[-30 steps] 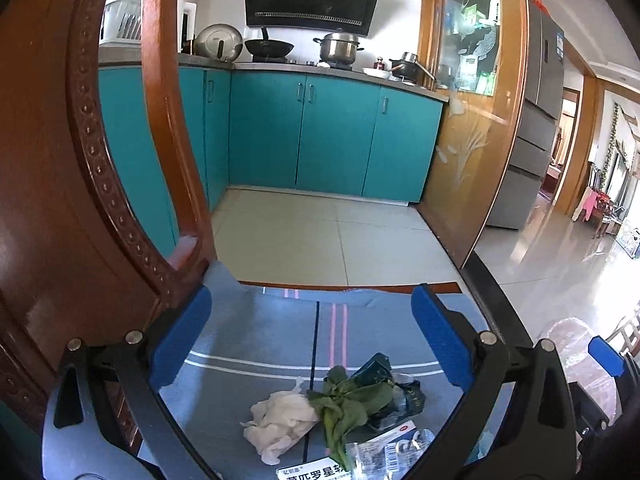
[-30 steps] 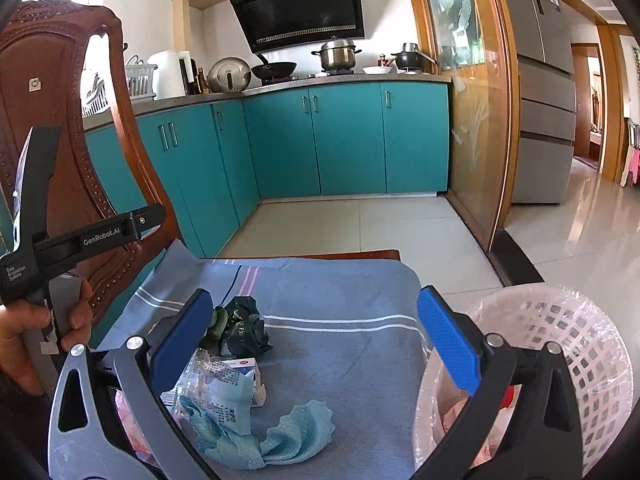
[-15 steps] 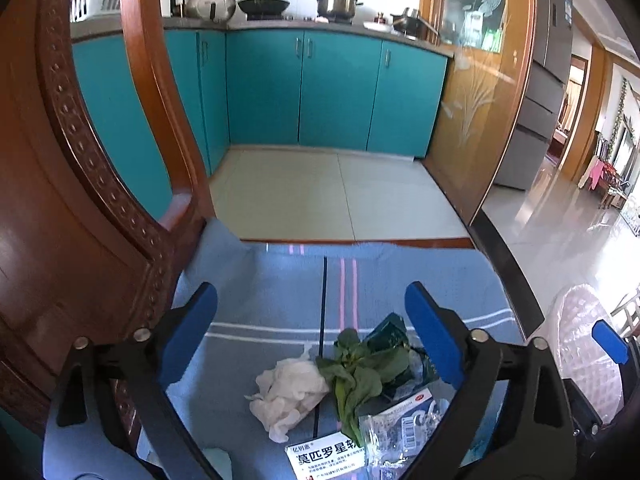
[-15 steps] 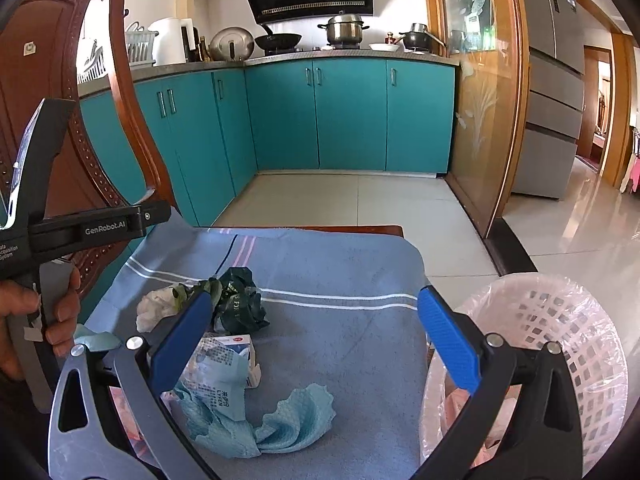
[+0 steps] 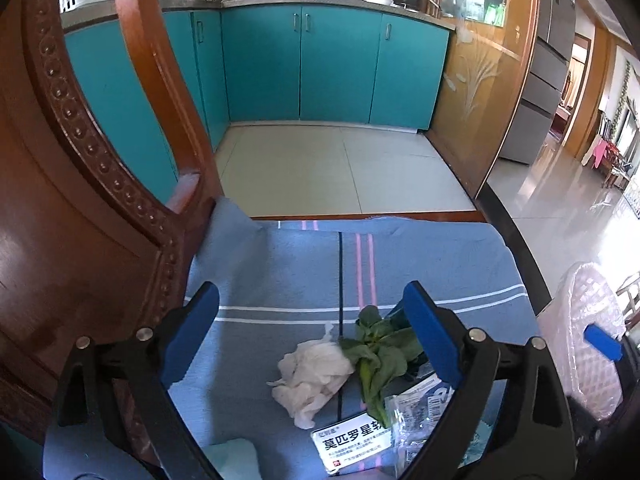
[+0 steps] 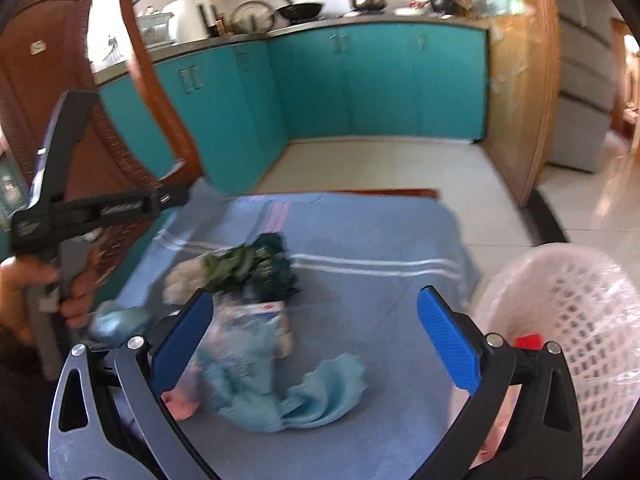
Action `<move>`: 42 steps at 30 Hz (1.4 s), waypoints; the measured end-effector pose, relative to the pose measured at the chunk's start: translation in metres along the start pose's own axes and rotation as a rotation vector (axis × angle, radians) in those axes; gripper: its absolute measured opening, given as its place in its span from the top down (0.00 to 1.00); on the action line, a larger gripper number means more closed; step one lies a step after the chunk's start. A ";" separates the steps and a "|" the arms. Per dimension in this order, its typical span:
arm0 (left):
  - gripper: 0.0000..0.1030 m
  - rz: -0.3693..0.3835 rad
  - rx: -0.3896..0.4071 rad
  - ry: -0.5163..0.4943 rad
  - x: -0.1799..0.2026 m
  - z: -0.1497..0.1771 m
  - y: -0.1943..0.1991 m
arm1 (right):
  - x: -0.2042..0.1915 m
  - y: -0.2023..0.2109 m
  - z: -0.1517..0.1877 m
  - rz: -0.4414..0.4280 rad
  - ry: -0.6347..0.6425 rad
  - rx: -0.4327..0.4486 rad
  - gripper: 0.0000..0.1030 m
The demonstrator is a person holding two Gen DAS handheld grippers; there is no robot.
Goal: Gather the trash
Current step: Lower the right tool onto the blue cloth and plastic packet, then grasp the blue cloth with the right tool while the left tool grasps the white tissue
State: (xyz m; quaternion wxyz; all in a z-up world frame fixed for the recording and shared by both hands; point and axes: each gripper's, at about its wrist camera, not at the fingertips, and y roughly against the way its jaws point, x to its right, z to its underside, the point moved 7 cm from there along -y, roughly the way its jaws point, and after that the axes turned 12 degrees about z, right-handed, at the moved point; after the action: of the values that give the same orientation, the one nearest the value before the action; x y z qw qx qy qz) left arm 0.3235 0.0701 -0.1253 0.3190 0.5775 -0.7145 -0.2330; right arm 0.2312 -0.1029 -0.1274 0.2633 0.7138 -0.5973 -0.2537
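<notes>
Trash lies on a blue striped cloth. In the left wrist view I see a crumpled white tissue, a green leafy vegetable, a white medicine box and a clear wrapper. My left gripper is open and empty, just above the tissue. In the right wrist view a light blue rag, the box, the leaf and a dark crumpled wrapper show. My right gripper is open and empty over the cloth. A white lattice bin stands to the right.
A carved wooden chair back rises at the left of the cloth. Teal kitchen cabinets and a tiled floor lie beyond the table's far edge. The bin also shows in the left wrist view.
My left gripper has come down and forward toward the tissue and leaf. My right gripper has tilted down and swung, so its view is blurred. Both stay open.
</notes>
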 end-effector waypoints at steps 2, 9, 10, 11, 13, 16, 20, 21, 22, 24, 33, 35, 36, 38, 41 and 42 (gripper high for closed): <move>0.10 0.000 -0.006 0.007 -0.003 0.000 0.000 | -0.011 0.001 0.004 -0.023 0.040 -0.010 0.05; 0.10 0.007 -0.064 -0.019 -0.002 0.006 -0.007 | -0.060 -0.012 0.032 -0.055 0.249 -0.097 0.08; 0.10 0.005 -0.070 -0.024 -0.002 0.008 -0.008 | -0.064 -0.016 0.037 -0.054 0.273 -0.116 0.11; 0.10 0.004 -0.077 -0.027 -0.002 0.009 -0.009 | -0.067 -0.020 0.042 -0.056 0.289 -0.142 0.15; 0.10 0.011 -0.094 -0.025 -0.002 0.011 -0.011 | -0.068 -0.027 0.052 -0.051 0.309 -0.190 0.20; 0.09 0.047 -0.158 -0.047 0.002 0.019 -0.017 | -0.063 -0.037 0.059 0.008 0.323 -0.228 0.30; 0.09 0.038 -0.225 -0.089 0.005 0.032 -0.024 | -0.050 -0.042 0.058 0.027 0.270 -0.255 0.63; 0.09 0.033 -0.237 -0.092 0.004 0.035 -0.027 | -0.049 -0.041 0.055 0.032 0.258 -0.248 0.67; 0.09 0.032 -0.251 -0.089 0.003 0.039 -0.030 | -0.047 -0.040 0.052 0.039 0.248 -0.239 0.70; 0.10 0.030 -0.275 -0.070 -0.001 0.044 -0.034 | -0.041 -0.037 0.048 0.055 0.224 -0.220 0.70; 0.11 0.028 -0.387 -0.064 -0.007 0.066 -0.053 | -0.024 -0.030 0.043 0.059 0.179 -0.212 0.35; 0.11 0.019 -0.397 -0.083 -0.003 0.069 -0.056 | -0.027 -0.032 0.044 0.062 0.204 -0.214 0.30; 0.11 0.013 -0.398 -0.088 -0.003 0.070 -0.057 | -0.029 -0.033 0.045 0.058 0.215 -0.219 0.30; 0.11 0.006 -0.398 -0.084 -0.004 0.072 -0.058 | -0.035 -0.035 0.050 0.055 0.253 -0.236 0.30; 0.17 0.005 -0.402 -0.077 -0.005 0.073 -0.058 | -0.043 -0.040 0.059 0.058 0.305 -0.263 0.30; 0.19 0.009 -0.404 -0.075 -0.005 0.074 -0.058 | -0.047 -0.042 0.062 0.050 0.320 -0.272 0.30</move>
State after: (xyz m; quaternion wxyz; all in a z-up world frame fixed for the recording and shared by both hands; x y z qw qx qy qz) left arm 0.3104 0.0592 -0.2178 0.4026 0.4894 -0.6672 -0.3915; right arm 0.2115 -0.0553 -0.1991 0.4550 0.6876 -0.5258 -0.2089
